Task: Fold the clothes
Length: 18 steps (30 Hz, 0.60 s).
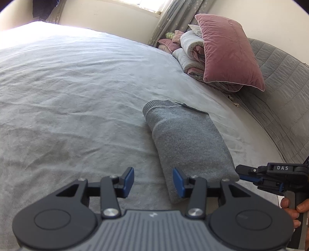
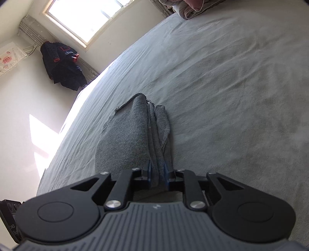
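While daylight fell through the window, the scene lay thus:
Bed (image 1: 77, 86): covered by a wrinkled grey sheet, filling most of both views.
Headboard (image 1: 280, 100): grey, quilted, along the far right side.
Pink pillow (image 1: 229, 52): leaned on rolled bedding (image 1: 190, 58) at the head, well apart from the garment.
Dark jacket (image 2: 61, 65): hung in the corner beside the window (image 2: 87, 17).
Grey garment (image 1: 185, 142): folded into a narrow bundle, lying on the bed with nothing around it.
Right gripper (image 2: 157, 170): clenched on the bundle's near end, layered edges pinched between the pads.
Left gripper (image 1: 153, 180): released, empty, just beside the bundle's left edge.
Hand (image 1: 289, 208): wrapped round the right handle.
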Tool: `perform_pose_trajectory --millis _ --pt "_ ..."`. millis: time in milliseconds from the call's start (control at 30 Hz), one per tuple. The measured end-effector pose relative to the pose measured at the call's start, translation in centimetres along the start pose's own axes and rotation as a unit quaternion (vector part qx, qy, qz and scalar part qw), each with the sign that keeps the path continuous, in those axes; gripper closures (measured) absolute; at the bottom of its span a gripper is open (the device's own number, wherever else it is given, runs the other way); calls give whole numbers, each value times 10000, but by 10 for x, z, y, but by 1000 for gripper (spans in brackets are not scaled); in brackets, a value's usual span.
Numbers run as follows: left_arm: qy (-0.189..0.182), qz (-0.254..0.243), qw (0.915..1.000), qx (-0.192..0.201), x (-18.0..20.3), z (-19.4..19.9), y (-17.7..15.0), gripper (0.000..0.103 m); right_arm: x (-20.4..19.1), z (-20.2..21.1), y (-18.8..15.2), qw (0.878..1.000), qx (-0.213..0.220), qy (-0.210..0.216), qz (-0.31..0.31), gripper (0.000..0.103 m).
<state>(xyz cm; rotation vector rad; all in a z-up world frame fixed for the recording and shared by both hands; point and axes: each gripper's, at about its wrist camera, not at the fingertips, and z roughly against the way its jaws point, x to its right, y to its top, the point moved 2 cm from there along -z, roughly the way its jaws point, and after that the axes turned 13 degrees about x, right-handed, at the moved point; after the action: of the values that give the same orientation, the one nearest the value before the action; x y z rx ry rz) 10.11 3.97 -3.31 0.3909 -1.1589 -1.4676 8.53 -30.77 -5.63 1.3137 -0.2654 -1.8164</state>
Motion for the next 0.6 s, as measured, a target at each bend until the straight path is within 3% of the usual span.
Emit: perform_pose_trajectory --millis 67,233,333,600 --pt "-14 -59 10000 -38 -1 -6 8 43 4 8 2 9996 100 40 -244 33" --pt "-165 -43 9996 -228 4 -40 38 33 5 10 -1 9985 -55 129 -526 30" --pt "-174 -8 9994 -292 5 -66 48 32 5 7 -2 9981 -124 125 -597 30" --pt "-344 853 9947 -471 -6 -126 51 32 5 -1 -8 9962 -307 126 -807 30"
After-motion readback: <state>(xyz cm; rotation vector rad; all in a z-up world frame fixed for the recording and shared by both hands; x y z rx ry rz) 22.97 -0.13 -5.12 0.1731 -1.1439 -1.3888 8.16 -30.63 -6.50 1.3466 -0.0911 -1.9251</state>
